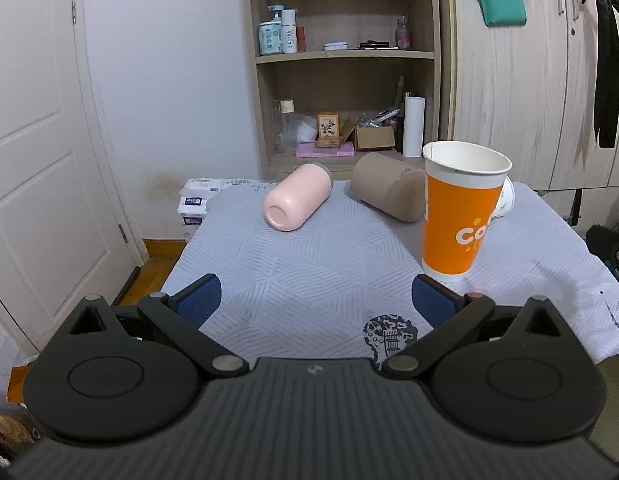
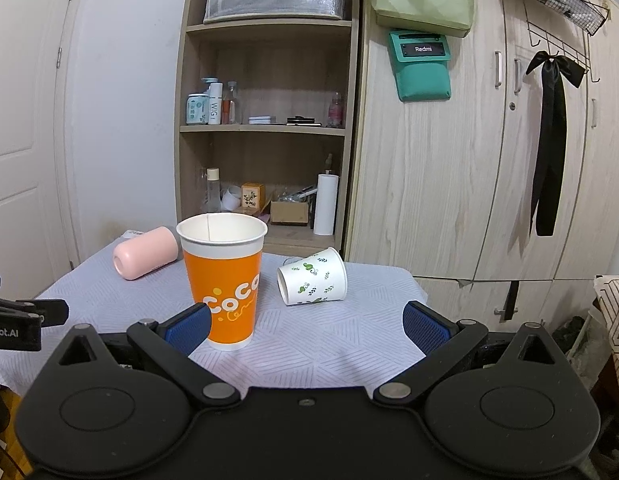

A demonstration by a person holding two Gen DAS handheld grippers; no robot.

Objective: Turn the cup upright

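Cups on table: four in all, spread over grey-patterned cloth [image 1: 309,280].
Orange cup [image 1: 459,212]: paper, white rim, "CoCo" print; stands upright, mouth up, on near right part of table in left wrist view. In right wrist view it's at centre-left, just beyond left blue pad.
Pink cup [image 1: 298,196]: lies on its side, far left of table; dimpled end faces camera, well apart from orange cup.
Tan cup [image 1: 389,190]: on its side, far centre, partly behind orange cup in left wrist view; hidden in right wrist view.
White cup w/ green leaf print [image 2: 312,277]: on its side, mouth toward left/camera, right of orange cup, near but not touching. In left wrist view only a sliver shows behind orange cup.
Left gripper [image 1: 315,300]: jaws spread wide, nothing between blue pads; sits low over near edge of table. Orange cup is ahead and to right of its right pad, not touched.
Right gripper [image 2: 307,326]: jaws wide apart, empty; left pad overlaps orange cup's base in the view, contact can't tell.
Bkgd: wooden shelf unit [image 2: 265,128] w/ bottles, boxes, paper roll; light wood wardrobe [image 2: 449,180] w/ teal pouch, black ribbon; white door [image 1: 37,160] at left.
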